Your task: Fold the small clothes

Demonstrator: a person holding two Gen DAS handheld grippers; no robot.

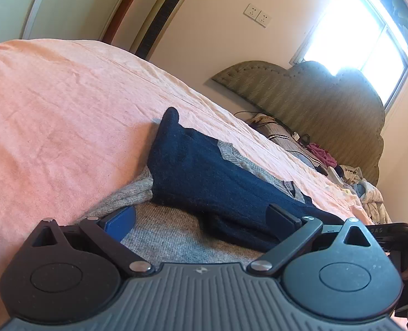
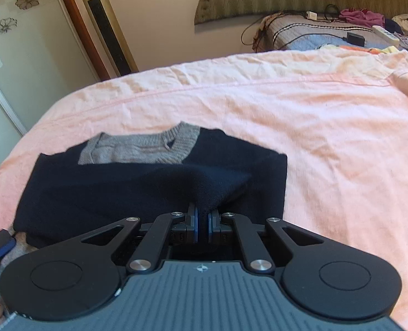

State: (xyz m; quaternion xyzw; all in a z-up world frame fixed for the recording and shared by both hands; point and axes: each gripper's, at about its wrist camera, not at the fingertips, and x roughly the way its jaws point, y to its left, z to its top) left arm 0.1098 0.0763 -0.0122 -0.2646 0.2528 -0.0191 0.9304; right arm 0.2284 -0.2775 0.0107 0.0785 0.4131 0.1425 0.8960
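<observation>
On the pink bedsheet (image 2: 314,127) lies a soft, floppy navy-and-grey sweater (image 2: 93,193); my right gripper (image 2: 202,220) pinches its sleeve cuff, my left gripper (image 1: 201,218) rests spread wide.

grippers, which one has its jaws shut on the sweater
The right gripper: its jaws pinch a navy fold of the sweater. The left gripper stands open.

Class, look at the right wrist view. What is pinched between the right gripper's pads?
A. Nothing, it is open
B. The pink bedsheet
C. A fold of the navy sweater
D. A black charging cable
C: the right gripper has its blue pads closed on a raised fold of the navy sweater, which lies on the pink bedsheet.
</observation>
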